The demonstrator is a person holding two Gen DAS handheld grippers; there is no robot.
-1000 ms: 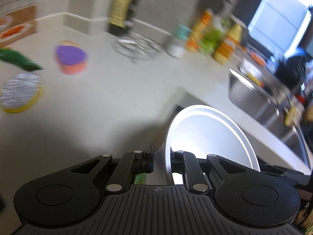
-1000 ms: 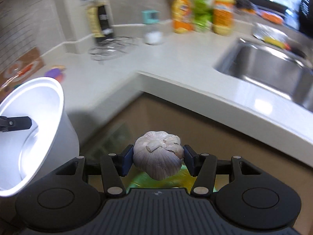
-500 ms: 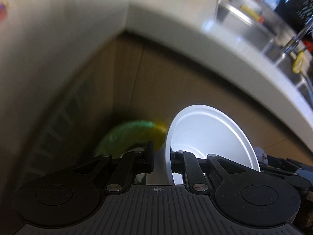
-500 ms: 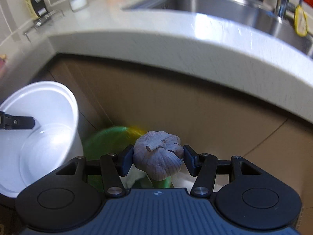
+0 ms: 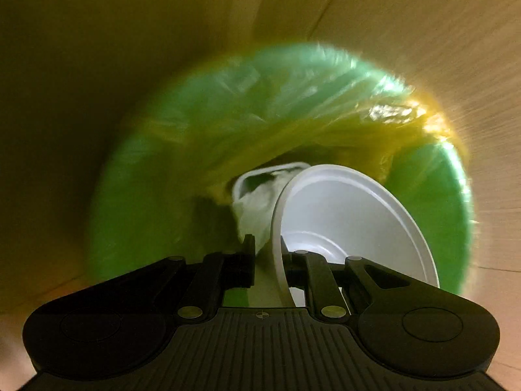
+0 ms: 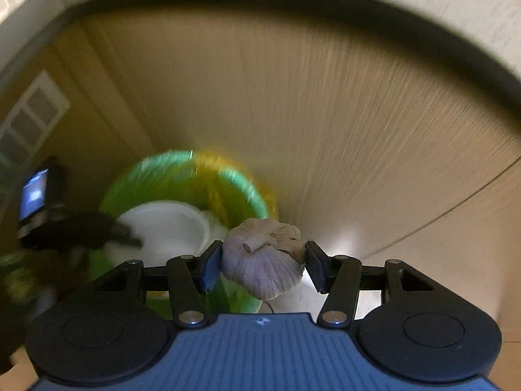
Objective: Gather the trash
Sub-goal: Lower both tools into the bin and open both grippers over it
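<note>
A bin lined with a green and yellow bag (image 5: 156, 202) fills the left wrist view from above. My left gripper (image 5: 268, 260) points down into it, its jaws opening with the rim of a white plastic bowl (image 5: 351, 215) still between them. A crumpled white container (image 5: 257, 192) lies inside the bag. In the right wrist view my right gripper (image 6: 263, 267) is shut on a garlic bulb (image 6: 263, 260), above and to the right of the bin (image 6: 241, 189). The white bowl (image 6: 162, 228) sits over the bin mouth, with the blurred left gripper (image 6: 81, 231) beside it.
Wooden cabinet fronts (image 6: 342, 114) rise behind the bin under the pale countertop edge (image 6: 488, 16). A vent grille (image 6: 32, 120) is low on the left. A dark device with a blue screen (image 6: 34, 195) stands left of the bin.
Both grippers dropped from counter height to below the counter edge and tipped downward. The left one carried the bowl down into the bin mouth; the right one still grips the garlic.
</note>
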